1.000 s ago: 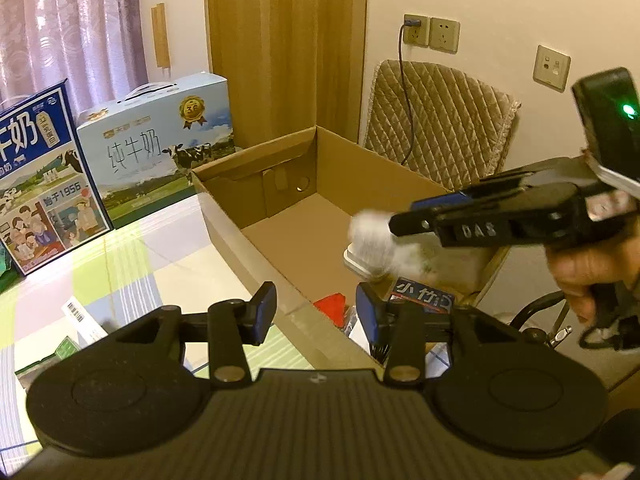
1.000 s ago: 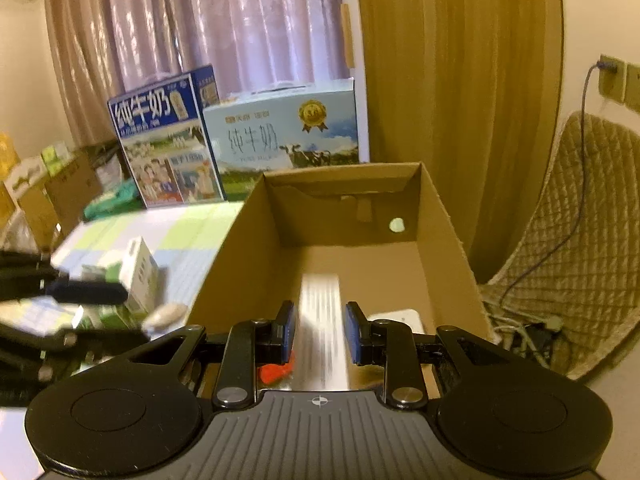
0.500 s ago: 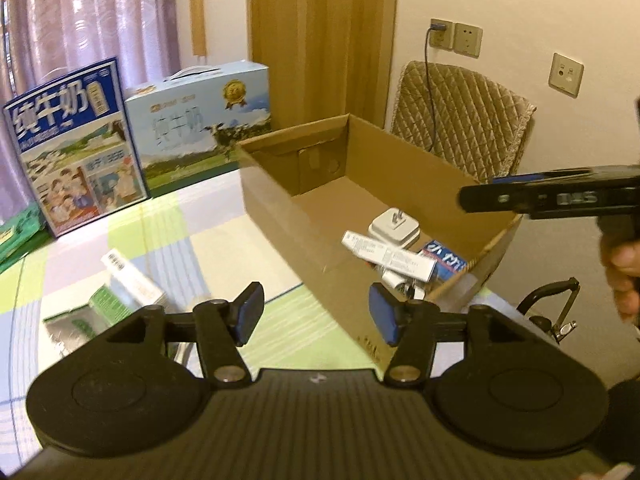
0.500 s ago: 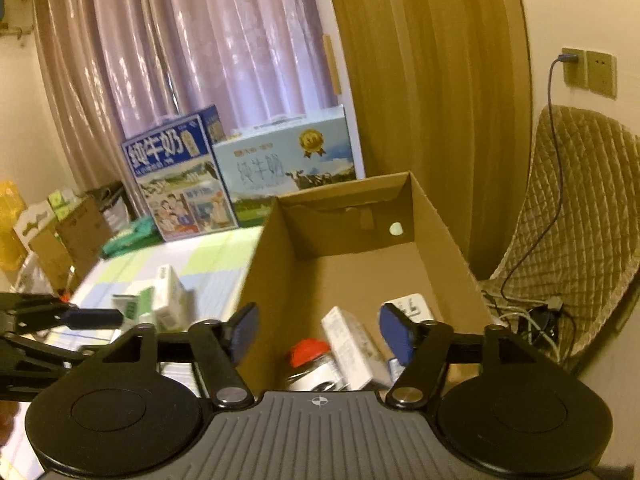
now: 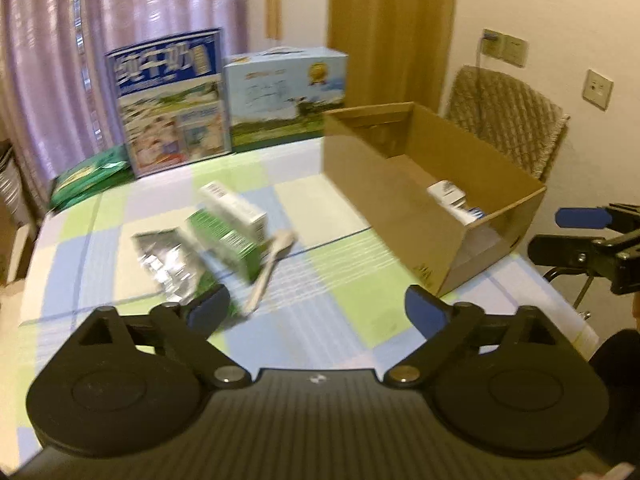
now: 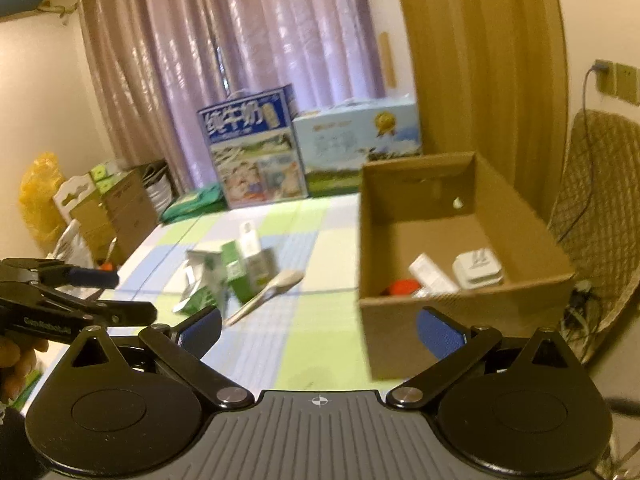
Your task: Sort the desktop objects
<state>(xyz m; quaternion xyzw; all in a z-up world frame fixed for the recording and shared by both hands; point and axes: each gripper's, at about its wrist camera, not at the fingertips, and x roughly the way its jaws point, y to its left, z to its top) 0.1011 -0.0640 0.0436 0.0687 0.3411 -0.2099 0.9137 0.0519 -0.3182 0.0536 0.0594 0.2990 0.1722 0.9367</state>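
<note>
An open cardboard box (image 5: 404, 208) (image 6: 404, 240) stands on the checked table at the right; inside lie a white carton (image 6: 432, 274), a white adapter (image 6: 476, 268) and a red-capped item (image 6: 400, 287). Left of it on the table lie a white-and-green carton (image 5: 232, 216) (image 6: 248, 264), a silver-green pouch (image 5: 168, 260) (image 6: 200, 280) and a pale spoon (image 5: 272, 264) (image 6: 268, 292). My left gripper (image 5: 318, 312) is wide open and empty, above the table's near part. My right gripper (image 6: 320, 330) is wide open and empty, near the box's front corner.
Two milk cartons with blue print (image 5: 172, 100) (image 5: 284, 92) stand at the table's far edge, with a green bag (image 5: 92, 172) beside them. A quilted chair (image 5: 504, 112) sits behind the box. More boxes and a yellow bag (image 6: 40, 200) are on the floor at left.
Both grippers have pulled back from the box and opened wider. The white carton that the right gripper held a second ago now lies inside the box.
</note>
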